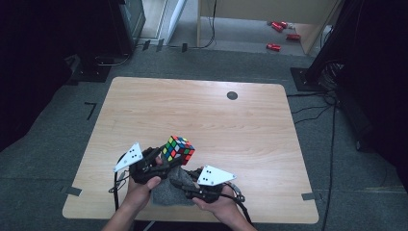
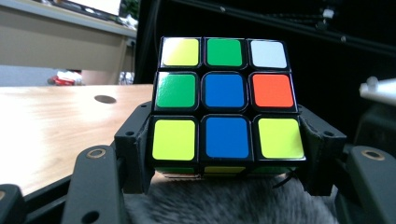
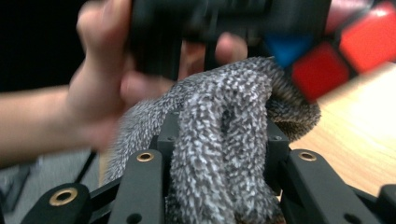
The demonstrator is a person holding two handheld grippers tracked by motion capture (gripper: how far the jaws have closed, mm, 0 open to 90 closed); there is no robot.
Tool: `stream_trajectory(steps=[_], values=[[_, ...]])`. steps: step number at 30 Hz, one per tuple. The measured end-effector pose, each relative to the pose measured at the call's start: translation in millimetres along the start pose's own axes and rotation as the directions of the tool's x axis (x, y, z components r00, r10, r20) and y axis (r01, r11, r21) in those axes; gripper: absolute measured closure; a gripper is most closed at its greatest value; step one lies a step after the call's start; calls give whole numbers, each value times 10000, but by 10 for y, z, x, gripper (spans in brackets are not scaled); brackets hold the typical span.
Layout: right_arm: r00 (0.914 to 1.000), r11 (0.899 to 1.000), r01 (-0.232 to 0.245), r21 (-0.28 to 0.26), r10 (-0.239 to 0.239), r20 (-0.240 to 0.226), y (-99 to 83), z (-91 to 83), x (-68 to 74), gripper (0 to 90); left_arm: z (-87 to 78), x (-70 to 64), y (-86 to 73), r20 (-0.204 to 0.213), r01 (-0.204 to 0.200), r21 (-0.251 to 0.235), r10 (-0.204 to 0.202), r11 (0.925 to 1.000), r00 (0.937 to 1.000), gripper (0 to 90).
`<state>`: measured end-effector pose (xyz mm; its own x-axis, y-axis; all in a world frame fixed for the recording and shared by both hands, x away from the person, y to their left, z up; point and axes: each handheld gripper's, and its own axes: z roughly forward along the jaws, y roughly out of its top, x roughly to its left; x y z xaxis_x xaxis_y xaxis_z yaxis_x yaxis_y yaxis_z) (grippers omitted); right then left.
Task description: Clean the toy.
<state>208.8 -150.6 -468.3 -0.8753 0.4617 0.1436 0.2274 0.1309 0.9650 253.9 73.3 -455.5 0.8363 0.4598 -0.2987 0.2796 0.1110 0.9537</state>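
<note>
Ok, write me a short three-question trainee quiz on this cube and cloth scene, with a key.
1. True or false: the left gripper has its fingers shut on the puzzle cube.
2. What does the right gripper hold? A) a sponge B) a grey cloth C) a red block
3. In the left gripper view, what colour is the centre square of the cube face towards the camera?

Key
1. True: one finger presses each side of the cube's bottom layer.
2. B: the grey cloth is bunched between its fingers, reaching up under the cube.
3. Blue.
</note>
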Motion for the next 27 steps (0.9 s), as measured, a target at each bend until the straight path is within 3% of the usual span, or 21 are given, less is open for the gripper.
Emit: stream_trajectory(steps=[3, 5, 7, 9, 10, 11, 12, 13, 15, 16, 17, 21, 23, 27], values=[[9951, 9944, -964, -421, 972, 160, 3, -31, -68, 640, 6, -20, 4, 8, -32, -109, 32, 9999, 10000, 349], [9834, 9833, -1720, -604, 1750, 489, -30, -58, -143, 641, -10, -15, 15, -5, 7, -216, -7, 9998, 10000, 349], [9712, 9753, -2131, -584, 2180, 967, -69, -79, -227, 641, -32, 0, 28, -54, 49, -337, -51, 9994, 10000, 350], [9511, 9675, -2447, -640, 2523, 1781, -134, -121, -348, 642, -49, 19, 38, -103, 129, -419, -133, 9990, 9999, 349], [9264, 9516, -2955, -840, 3069, 2179, -174, -176, -440, 642, -55, 27, 38, -140, 122, -408, -128, 9991, 9998, 349], [9146, 9447, -3133, -968, 3276, 2369, -195, -211, -498, 641, -60, 37, 37, -182, 138, -399, -146, 9991, 9997, 349], [9065, 9456, -3090, -1021, 3253, 2692, -213, -259, -564, 640, -61, 47, 36, -215, 151, -378, -160, 9992, 9996, 349], [9039, 9558, -2789, -927, 2939, 3108, -221, -303, -613, 635, -60, 55, 33, -290, 177, -368, -188, 9992, 9994, 349], [8950, 9832, -1798, -314, 1768, 4096, -220, -366, -674, 609, -54, 71, 25, -464, 205, -216, -215, 9996, 9987, 349], [8853, 9869, -1610, -68, 1474, 4410, -218, -390, -705, 597, -48, 75, 19, -546, 255, -140, -262, 9996, 9982, 349], [8806, 9874, -1584, 55, 1388, 4531, -218, -405, -741, 572, -40, 82, 11, -615, 273, -30, -275, 9996, 9977, 349], [8761, 9839, -1591, 814, 1027, 4711, -270, -399, -852, 395, -3, 119, -20, -961, 618, 408, -576, 9973, 9937, 349], [8665, 9862, -1217, 1126, 502, 4966, -290, -392, -867, 317, 3, 143, -31, -1077, 770, 554, -707, 9955, 9917, 349], [8529, 9944, -178, 1039, -391, 5207, -204, -442, -814, 255, 1, 161, -32, -1077, 908, 621, -837, 9939, 9907, 349]])
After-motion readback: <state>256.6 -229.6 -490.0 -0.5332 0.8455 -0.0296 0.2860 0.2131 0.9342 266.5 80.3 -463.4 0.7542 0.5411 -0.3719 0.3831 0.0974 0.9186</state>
